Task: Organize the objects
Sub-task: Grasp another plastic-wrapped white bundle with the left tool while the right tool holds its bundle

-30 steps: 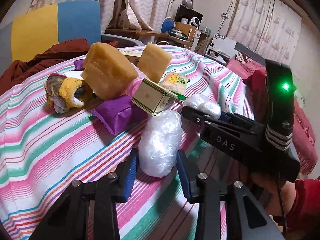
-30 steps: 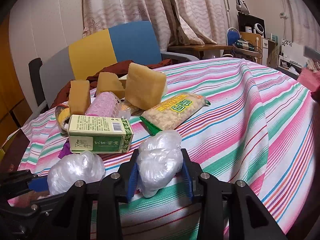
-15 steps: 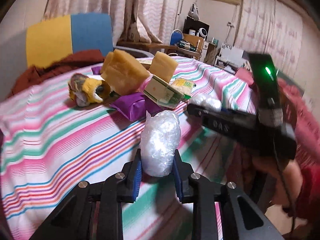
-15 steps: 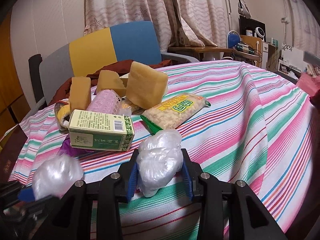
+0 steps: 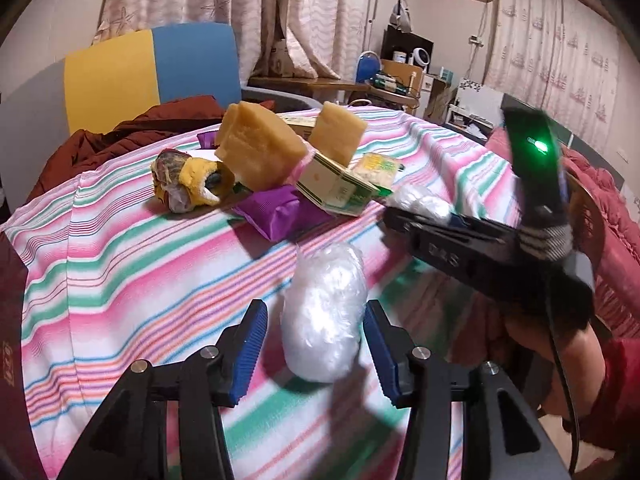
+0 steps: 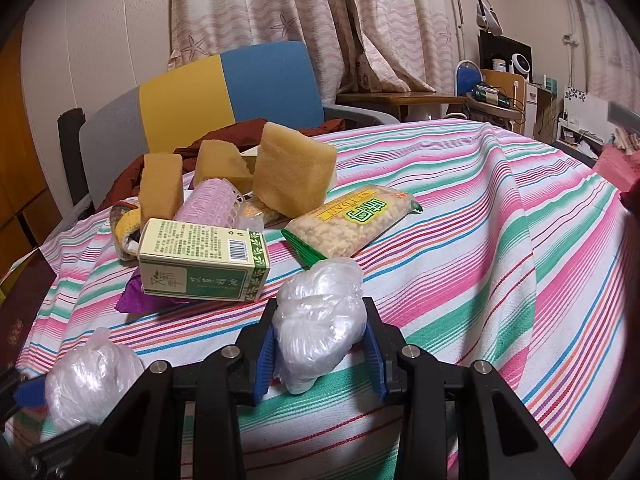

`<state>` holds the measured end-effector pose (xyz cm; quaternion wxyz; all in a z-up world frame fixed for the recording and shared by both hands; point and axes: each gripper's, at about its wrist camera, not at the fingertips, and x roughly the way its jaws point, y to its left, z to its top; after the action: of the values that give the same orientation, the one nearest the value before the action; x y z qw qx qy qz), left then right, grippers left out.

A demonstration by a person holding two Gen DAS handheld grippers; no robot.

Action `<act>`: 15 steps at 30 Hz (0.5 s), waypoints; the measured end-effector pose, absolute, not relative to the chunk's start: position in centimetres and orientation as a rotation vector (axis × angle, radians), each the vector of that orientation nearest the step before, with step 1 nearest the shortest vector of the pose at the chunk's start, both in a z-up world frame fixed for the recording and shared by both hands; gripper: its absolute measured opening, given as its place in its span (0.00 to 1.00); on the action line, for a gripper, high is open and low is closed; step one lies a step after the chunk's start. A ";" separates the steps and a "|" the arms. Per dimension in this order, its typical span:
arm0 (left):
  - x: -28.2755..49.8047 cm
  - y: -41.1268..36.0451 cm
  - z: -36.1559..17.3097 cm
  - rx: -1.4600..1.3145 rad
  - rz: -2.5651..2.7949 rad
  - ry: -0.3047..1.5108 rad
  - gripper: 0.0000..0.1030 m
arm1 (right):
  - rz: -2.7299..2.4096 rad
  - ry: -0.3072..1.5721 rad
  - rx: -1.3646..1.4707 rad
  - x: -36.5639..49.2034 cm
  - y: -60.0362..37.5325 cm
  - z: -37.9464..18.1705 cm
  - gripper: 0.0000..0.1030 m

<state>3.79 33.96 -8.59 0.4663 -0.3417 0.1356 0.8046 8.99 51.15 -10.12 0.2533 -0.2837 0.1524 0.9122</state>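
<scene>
The left gripper has its jaws spread wide, one on each side of a crinkly clear plastic bundle. The bundle sits on the striped desk, in front of the green box. It is long like an egg, and its long way points from the jaws toward the green box. The blue pads look a little apart from it, not squeezing. The left gripper is the nearer one to it.

The right gripper is pinching a second plastic bundle, which is puffy, white-clear and wrinkled. It rests low on the desk, just in front of the green box and the snack packet.
</scene>
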 end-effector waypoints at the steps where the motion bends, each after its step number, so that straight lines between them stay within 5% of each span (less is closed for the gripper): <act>1: 3.4 34.2 -8.6 -0.849 1.976 0.321 0.49 | 2.480 0.414 -0.771 9.0 51.1 -10.1 0.38; 8: 1.9 34.5 -9.4 -0.860 1.934 0.237 0.49 | 2.479 0.414 -0.770 9.0 51.1 -10.1 0.38; 15: 2.2 33.3 -9.5 -0.833 1.972 0.200 0.37 | 2.476 0.400 -0.771 8.8 51.1 -10.0 0.38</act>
<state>2.20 33.35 -9.47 0.4760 -0.3407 0.0817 0.8067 8.84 51.07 -9.99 0.2559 -0.2841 0.1473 0.9122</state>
